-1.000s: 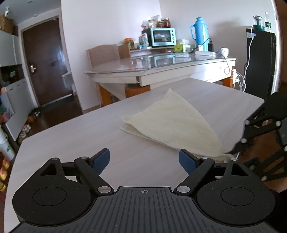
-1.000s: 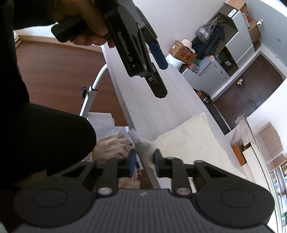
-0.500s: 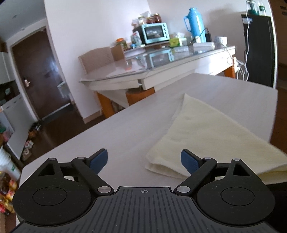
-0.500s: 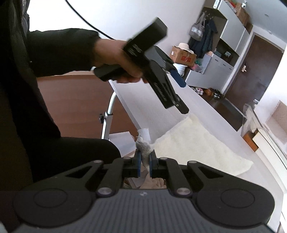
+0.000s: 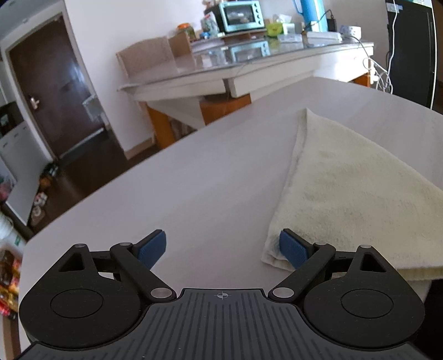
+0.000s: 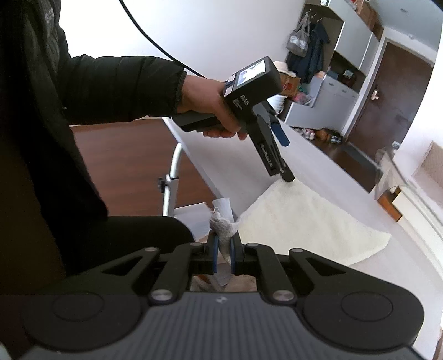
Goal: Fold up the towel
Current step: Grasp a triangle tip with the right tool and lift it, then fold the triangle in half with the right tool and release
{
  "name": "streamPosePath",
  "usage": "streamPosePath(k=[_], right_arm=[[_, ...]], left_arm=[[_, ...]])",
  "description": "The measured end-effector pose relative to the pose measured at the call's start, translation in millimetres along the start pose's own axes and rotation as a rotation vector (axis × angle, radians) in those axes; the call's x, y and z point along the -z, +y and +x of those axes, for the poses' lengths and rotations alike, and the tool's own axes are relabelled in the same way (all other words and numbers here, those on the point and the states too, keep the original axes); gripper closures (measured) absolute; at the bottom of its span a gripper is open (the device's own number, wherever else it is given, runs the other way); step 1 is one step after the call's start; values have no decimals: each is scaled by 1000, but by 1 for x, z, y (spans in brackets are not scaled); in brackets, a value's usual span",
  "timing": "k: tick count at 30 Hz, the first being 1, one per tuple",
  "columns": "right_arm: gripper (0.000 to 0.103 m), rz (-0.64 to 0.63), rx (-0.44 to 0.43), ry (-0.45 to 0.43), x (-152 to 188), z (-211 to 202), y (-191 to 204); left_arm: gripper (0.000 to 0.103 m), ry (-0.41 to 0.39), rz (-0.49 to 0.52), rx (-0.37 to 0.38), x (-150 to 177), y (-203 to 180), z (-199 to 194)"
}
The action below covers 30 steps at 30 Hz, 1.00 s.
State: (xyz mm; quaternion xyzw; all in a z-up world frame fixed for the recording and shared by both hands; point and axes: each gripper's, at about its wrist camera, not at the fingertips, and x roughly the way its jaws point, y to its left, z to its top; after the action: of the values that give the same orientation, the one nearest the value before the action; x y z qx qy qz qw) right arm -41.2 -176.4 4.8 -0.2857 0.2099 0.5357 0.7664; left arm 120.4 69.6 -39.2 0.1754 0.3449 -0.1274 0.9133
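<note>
A cream towel, folded double, lies on the pale table. My left gripper is open just above the table, its right pad touching the towel's near left corner. In the right wrist view the towel lies by the table's near edge. My right gripper is shut on the towel's near corner with its white tag and holds it lifted off the edge. The left gripper also shows there, its tip at the towel's far left corner.
A glass-topped table with a toaster oven, blue flask and boxes stands behind. A black fridge is at the right. A dark door is at the left. The person's body is close by the table's edge.
My left gripper has moved left and down to the towel's left corner. My right gripper has closed on the near corner and lifted it.
</note>
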Motion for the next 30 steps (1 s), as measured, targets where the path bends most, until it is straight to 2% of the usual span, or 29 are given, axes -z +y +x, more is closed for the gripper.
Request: streamPosePath(k=[3, 9, 13, 15, 20, 30], right_arm=[[94, 25, -38, -34, -4, -7, -8], [95, 53, -21, -108, -15, -20, -41], [95, 86, 28, -188, -25, -32, -93], [95, 100, 30, -204, -30, -32, -107], [95, 185, 7, -255, -40, -17, -173], [95, 333, 19, -211, -20, 18, -235]], left_arm=[[9, 23, 15, -2, 5, 1, -7], [6, 38, -3, 18, 6, 9, -7], [5, 57, 3, 37, 2, 13, -3], [5, 66, 4, 43, 0, 14, -2], [5, 78, -17, 69, 0, 21, -1], [5, 82, 1, 112, 0, 26, 3]])
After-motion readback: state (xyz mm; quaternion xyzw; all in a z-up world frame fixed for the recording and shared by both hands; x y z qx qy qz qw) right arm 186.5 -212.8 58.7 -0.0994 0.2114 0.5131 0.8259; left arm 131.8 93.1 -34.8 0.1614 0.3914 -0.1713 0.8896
